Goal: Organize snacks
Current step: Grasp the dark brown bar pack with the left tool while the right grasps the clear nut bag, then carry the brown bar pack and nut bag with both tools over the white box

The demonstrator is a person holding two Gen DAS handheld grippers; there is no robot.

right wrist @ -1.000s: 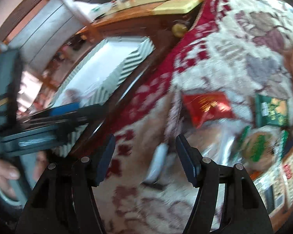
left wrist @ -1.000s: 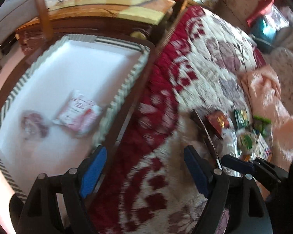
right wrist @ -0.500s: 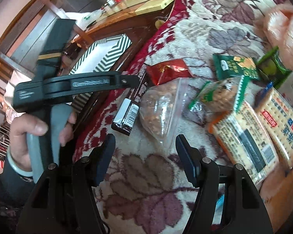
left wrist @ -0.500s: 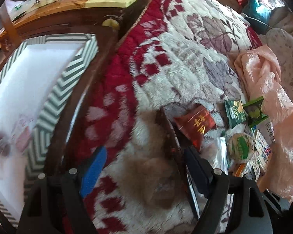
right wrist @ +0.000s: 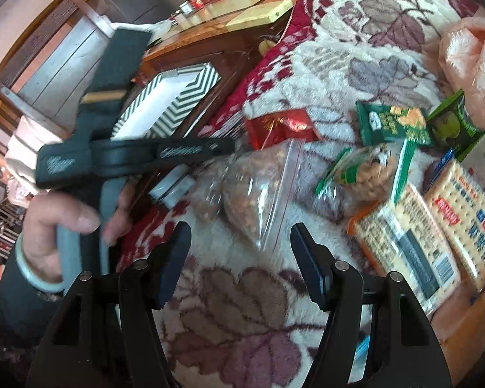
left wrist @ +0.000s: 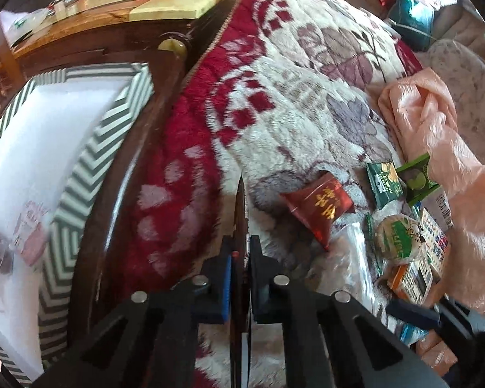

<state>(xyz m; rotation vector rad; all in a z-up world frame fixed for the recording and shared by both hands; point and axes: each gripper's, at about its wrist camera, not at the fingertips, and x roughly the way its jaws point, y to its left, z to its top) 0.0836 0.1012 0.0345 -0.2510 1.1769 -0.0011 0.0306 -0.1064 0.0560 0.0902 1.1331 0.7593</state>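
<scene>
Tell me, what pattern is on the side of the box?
The box has dark green and white zigzag stripes, clearest in the left wrist view.

Snack packets clustered on the floral fleece blanket (right wrist: 355, 64), clear zip bag of nuts (right wrist: 255, 190) left of the cracker packs (right wrist: 436, 223), red foil packet (right wrist: 281, 126) behind it, striped-walled box (left wrist: 90, 174) left of the blanket

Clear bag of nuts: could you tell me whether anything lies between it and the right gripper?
Nothing visible does: the clear bag of nuts lies uncovered on the blanket, its near corner right ahead of the open right gripper.
</scene>
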